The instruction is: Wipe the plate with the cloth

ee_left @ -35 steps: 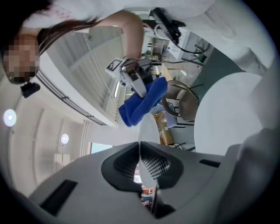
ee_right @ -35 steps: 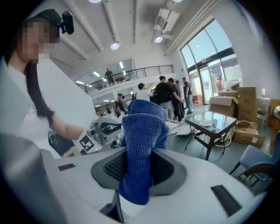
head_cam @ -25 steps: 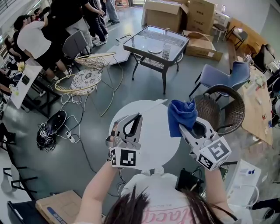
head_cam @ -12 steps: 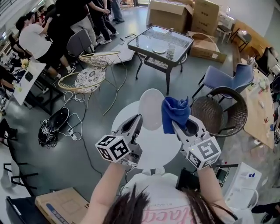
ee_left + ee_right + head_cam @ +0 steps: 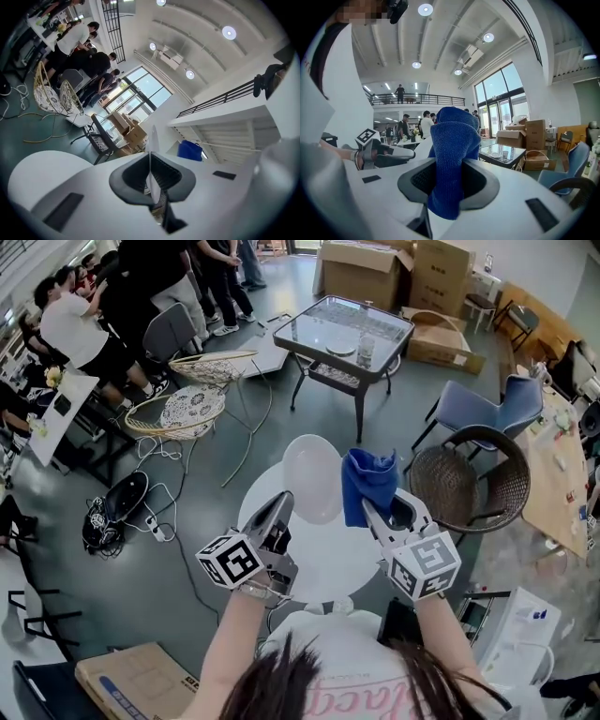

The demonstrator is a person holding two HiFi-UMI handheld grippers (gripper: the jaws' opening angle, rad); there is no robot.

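Plate [image 5: 312, 478] pinched in left tongs [image 5: 284, 502], cloth [image 5: 367, 484] in right tongs [image 5: 377, 508].

We appear to be in a big open workspace, part office and part test hall, not a home. Overhead we see a high white ceiling with round lights [image 5: 425, 9], tall windows [image 5: 501, 93] and a railed mezzanine [image 5: 412, 99] with a person standing on it. On the grey floor [image 5: 112, 596] stand stacked cardboard boxes [image 5: 375, 268], a glass-topped table [image 5: 342, 329], wicker chairs [image 5: 183, 413] and a blue chair [image 5: 487, 404]. People [image 5: 80, 324] crowd a desk [image 5: 56, 413] at the side, and cables [image 5: 155, 526] trail loose.
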